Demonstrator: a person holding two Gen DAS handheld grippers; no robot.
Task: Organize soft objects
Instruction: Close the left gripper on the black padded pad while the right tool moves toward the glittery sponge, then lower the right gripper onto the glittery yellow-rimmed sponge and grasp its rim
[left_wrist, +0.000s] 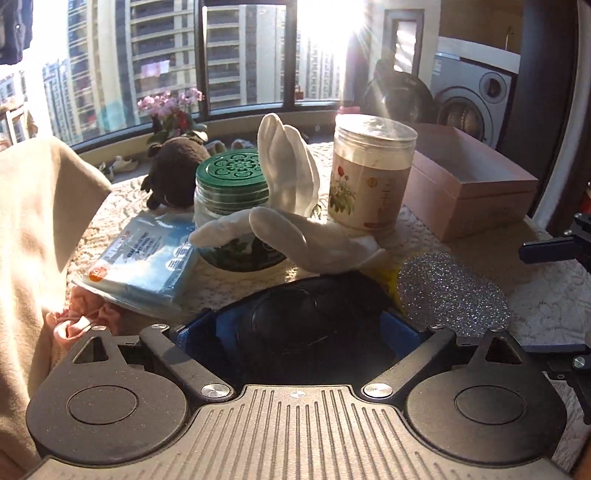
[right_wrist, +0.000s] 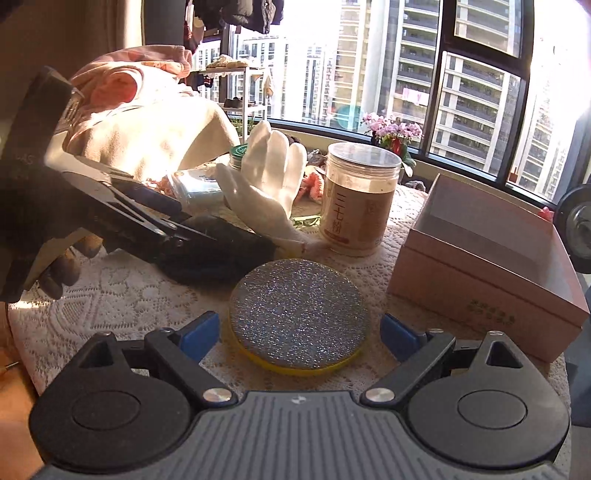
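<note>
Glove left of jar (box rightmost)

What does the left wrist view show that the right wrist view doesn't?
Only the left wrist view shows the dark brown plush toy behind the green-lidded jar, plus the washing machine in the background. It also looks straight onto the black soft item between the left tool's blue fingers.

Only the right wrist view shows the left tool from outside, and the right tool open around the glittery round sponge.

Both show the white glove, floral canister, pink box, blue packet and sponge.
</note>
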